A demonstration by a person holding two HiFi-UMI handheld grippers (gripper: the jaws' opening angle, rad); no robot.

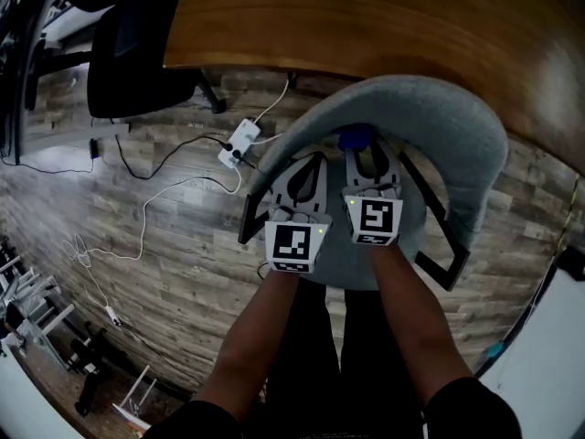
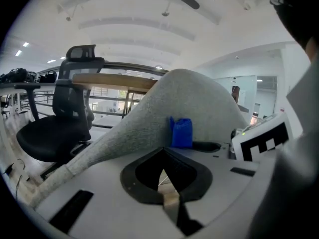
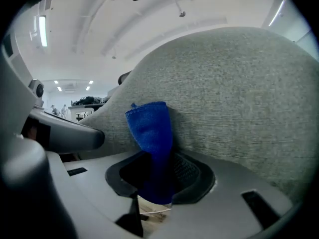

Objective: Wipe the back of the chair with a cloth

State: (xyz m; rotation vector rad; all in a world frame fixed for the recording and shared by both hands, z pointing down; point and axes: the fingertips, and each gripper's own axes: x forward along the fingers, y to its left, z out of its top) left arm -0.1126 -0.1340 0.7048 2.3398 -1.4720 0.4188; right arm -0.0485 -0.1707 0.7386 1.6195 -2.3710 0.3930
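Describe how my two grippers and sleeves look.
The left gripper and right gripper are pale grey shells with dark openings. Each carries a white cube with black square markers and a small green light. The sleeves are dark and short.

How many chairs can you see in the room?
2. A grey chair fills the middle of the head view, with a blue cloth against its back. A black office chair stands by the wooden table, further left. Others may be hidden.

Chair back (image 3: 239, 108) close ahead, desk (image 1: 366, 26) beyond
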